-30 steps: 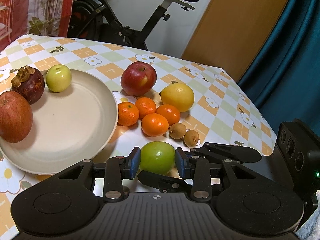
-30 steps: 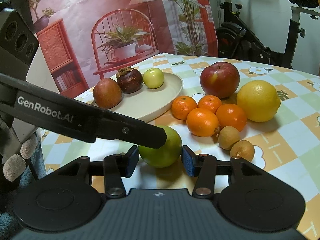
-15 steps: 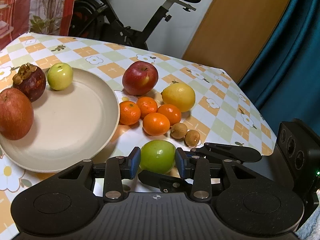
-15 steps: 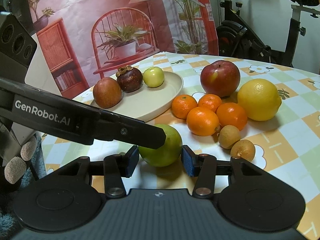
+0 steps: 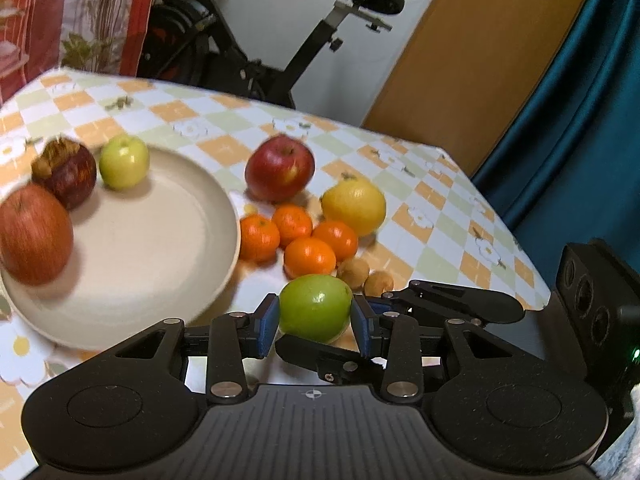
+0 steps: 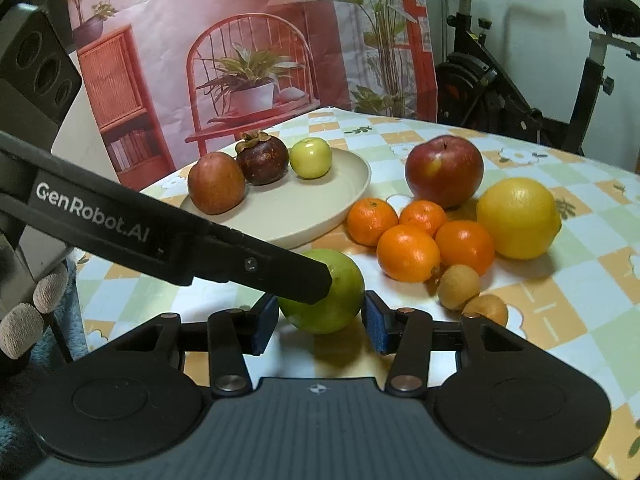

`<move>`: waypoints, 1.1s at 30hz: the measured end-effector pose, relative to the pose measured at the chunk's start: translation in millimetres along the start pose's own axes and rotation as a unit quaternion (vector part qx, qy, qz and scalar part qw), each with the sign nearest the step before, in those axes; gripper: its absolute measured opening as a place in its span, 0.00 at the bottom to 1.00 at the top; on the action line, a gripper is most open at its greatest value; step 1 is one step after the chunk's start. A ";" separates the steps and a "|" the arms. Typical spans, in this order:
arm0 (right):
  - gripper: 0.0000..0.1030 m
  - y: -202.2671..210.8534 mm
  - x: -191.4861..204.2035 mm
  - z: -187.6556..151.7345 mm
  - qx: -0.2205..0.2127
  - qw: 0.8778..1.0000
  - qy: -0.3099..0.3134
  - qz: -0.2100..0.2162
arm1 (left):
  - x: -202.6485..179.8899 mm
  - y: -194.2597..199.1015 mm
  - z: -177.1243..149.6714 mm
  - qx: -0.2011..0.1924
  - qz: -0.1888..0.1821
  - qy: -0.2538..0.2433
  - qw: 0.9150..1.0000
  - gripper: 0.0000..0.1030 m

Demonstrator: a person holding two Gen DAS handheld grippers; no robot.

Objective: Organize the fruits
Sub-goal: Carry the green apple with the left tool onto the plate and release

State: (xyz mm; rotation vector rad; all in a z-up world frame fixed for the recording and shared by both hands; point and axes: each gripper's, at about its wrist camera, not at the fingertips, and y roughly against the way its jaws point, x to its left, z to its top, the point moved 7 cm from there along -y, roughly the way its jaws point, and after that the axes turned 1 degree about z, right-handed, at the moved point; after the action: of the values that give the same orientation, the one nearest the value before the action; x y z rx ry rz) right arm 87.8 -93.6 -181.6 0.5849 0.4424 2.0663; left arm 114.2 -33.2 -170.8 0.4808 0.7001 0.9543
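Note:
A large green fruit [image 5: 315,307] sits between the pads of my left gripper [image 5: 314,322], which is shut on it and holds it lifted just above the tablecloth. My right gripper [image 6: 320,322] is open, its pads standing either side of the same green fruit [image 6: 334,300] with gaps. The left gripper's finger [image 6: 256,266] crosses in front of the fruit in the right wrist view. A beige plate [image 5: 132,264] [image 6: 304,216] holds a red apple [image 5: 34,234], a mangosteen [image 5: 66,178] and a small green apple [image 5: 124,162].
On the checked tablecloth lie a red apple [image 5: 279,168], a lemon [image 5: 354,205], several mandarins [image 5: 310,256] and two small brown longans [image 5: 378,283]. An exercise bike [image 5: 256,52] stands behind the table. The table edge [image 5: 532,280] is at right.
The left gripper has closed on the green fruit and lifted it, the view tilting upward with blur. The right gripper has stayed open and still.

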 end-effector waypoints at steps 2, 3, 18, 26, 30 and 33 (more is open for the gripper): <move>0.47 2.2 0.0 10.2 -0.005 1.000 0.001 0.002 | 0.0 5.8 9.0 -0.012 0.001 -0.003 1.000 0.39; 0.47 2.6 0.5 15.3 -0.006 1.000 0.005 0.000 | 0.5 8.0 13.3 -0.016 0.003 -0.005 1.000 0.39; 0.47 -80.6 24.0 98.3 0.023 0.998 0.029 0.041 | 89.4 10.9 77.1 -0.005 0.061 0.041 0.997 0.40; 0.47 -127.4 29.4 98.1 0.062 0.997 0.017 0.041 | 115.7 1.8 78.2 -0.001 0.098 0.039 0.994 0.40; 0.47 -137.2 30.0 96.5 0.073 0.997 0.023 0.030 | 116.5 4.1 80.2 -0.005 0.093 0.041 0.995 0.40; 0.47 -142.7 27.0 93.7 0.079 0.996 0.017 0.023 | 114.6 4.1 78.9 -0.008 0.094 0.040 0.995 0.40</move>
State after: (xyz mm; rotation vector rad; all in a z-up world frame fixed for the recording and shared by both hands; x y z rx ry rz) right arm 224.9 11.2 -172.1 0.6597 0.6227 2.1004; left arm 213.7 62.2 -151.2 0.5033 0.7290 1.1608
